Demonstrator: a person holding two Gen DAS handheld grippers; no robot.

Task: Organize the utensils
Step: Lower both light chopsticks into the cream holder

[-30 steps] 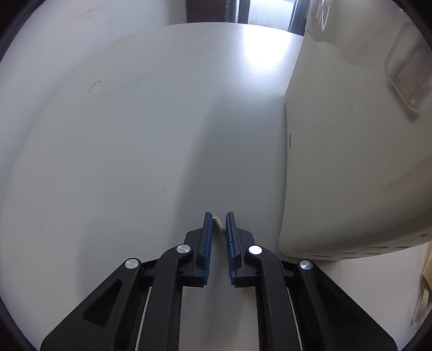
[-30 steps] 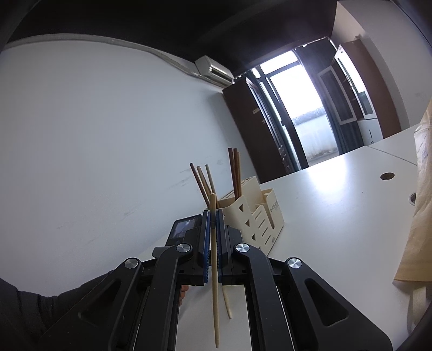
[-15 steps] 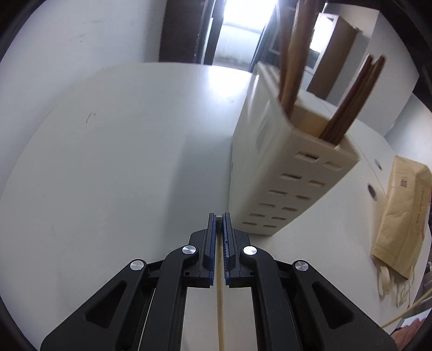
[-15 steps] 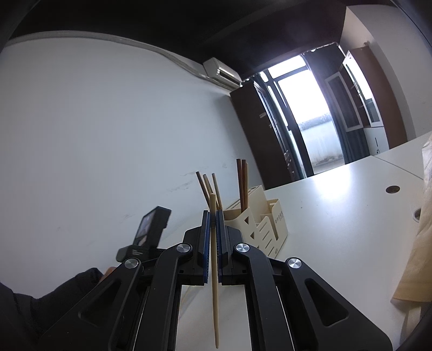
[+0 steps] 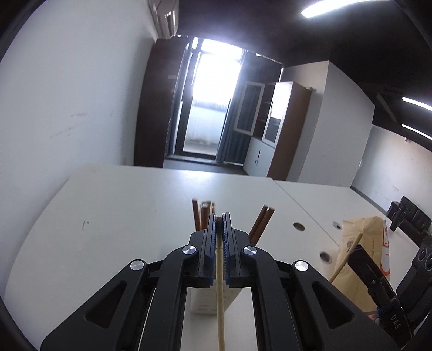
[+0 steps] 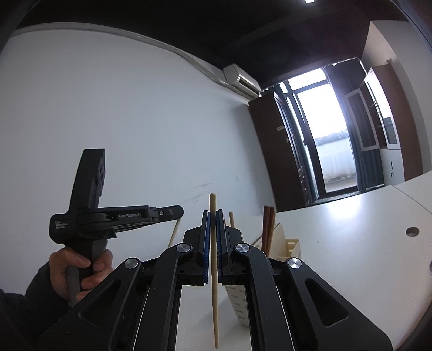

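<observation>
- Above the white table (image 5: 113,205), your left gripper (image 5: 219,216) pinched one pale chopstick (image 5: 220,297).
- Your right gripper (image 6: 212,213) clamped another pale chopstick (image 6: 214,283), near the cream holder (image 6: 280,240).

An office: white desks (image 5: 135,205) with round cable holes (image 5: 299,226), a glass-door filing cabinet (image 5: 270,124), a wall air conditioner (image 6: 241,78), and ceiling strip lights (image 5: 332,7).

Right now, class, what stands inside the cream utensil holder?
Dark brown chopsticks stand inside the cream utensil holder; their lower ends and the holder's bottom are hidden by its walls and the grippers.
</observation>
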